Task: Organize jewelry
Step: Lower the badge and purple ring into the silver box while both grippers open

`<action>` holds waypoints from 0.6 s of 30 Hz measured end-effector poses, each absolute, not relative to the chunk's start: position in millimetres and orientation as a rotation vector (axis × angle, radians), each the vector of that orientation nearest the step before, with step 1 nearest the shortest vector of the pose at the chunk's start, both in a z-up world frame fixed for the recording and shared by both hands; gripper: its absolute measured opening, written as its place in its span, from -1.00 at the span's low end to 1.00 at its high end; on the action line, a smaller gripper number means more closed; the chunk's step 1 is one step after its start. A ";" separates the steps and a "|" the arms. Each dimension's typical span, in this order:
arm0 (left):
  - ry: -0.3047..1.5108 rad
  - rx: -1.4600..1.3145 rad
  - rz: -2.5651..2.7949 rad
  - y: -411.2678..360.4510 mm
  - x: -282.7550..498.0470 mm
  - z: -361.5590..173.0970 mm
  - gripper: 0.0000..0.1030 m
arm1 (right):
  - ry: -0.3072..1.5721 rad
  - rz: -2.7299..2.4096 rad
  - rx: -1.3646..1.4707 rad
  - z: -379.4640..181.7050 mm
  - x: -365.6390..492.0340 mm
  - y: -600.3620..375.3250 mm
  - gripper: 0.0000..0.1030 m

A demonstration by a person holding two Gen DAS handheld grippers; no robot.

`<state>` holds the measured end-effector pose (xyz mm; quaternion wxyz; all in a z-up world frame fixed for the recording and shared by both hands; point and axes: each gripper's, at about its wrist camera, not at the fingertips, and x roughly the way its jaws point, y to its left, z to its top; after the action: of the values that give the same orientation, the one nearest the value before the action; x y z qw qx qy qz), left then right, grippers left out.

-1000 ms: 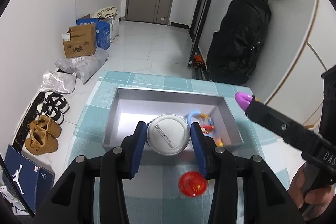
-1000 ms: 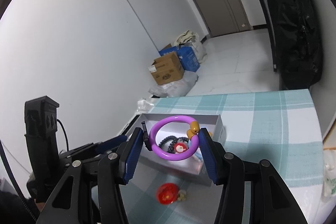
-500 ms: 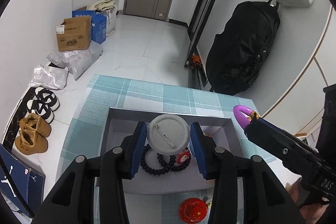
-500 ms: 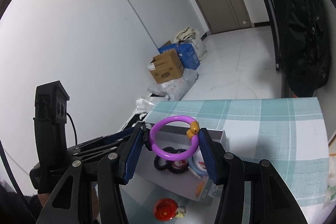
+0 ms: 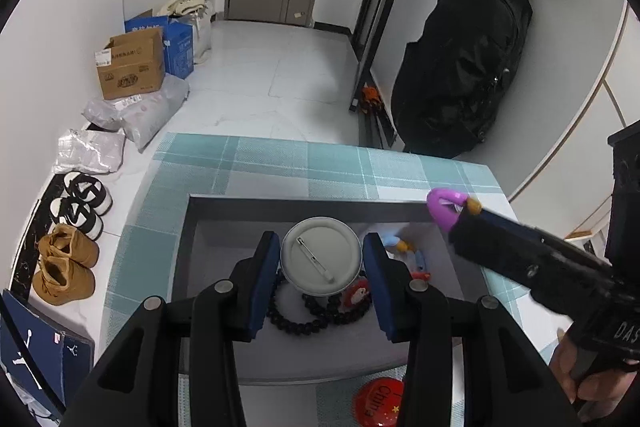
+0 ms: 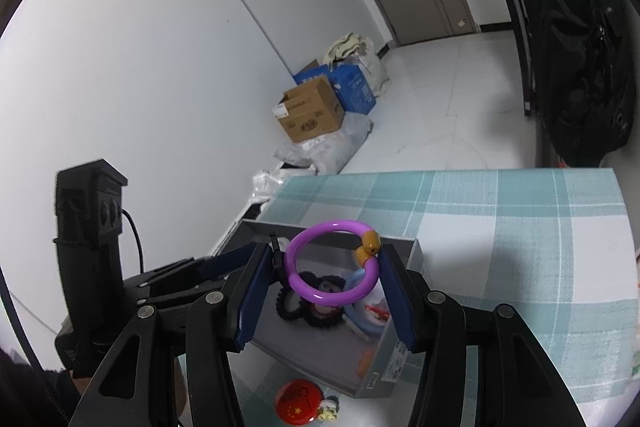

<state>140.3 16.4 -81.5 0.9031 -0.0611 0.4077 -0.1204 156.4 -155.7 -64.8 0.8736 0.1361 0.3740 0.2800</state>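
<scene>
Jewelry box (image 5: pixel 224 211) on checked tablecloth (image 5: pixel 280 163)

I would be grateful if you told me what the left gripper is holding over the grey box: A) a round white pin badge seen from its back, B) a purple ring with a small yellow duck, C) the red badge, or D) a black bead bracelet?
A: in the left wrist view the left gripper clamps a round white pin badge, pin side up, above the grey box.
</scene>
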 end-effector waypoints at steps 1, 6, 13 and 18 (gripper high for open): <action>0.844 -0.132 -0.249 17.5 140.4 -81.4 -0.26 | 0.791 0.584 0.285 -65.6 157.0 -154.0 0.07; 0.873 -0.180 -0.254 21.4 142.8 -84.6 0.06 | 0.758 0.576 0.247 -60.1 150.1 -150.0 0.46; 0.836 -0.186 -0.255 20.3 136.8 -76.8 0.17 | 0.703 0.560 0.262 -50.6 141.2 -159.1 0.48; 0.831 -0.188 -0.238 24.3 133.1 -76.5 0.18 | 0.713 0.534 0.274 -52.1 140.0 -166.0 0.49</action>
<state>133.1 24.3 -76.5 0.9037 -0.0910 0.4023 -0.1153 140.0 -166.0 -52.1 0.8935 0.1322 0.3436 0.2572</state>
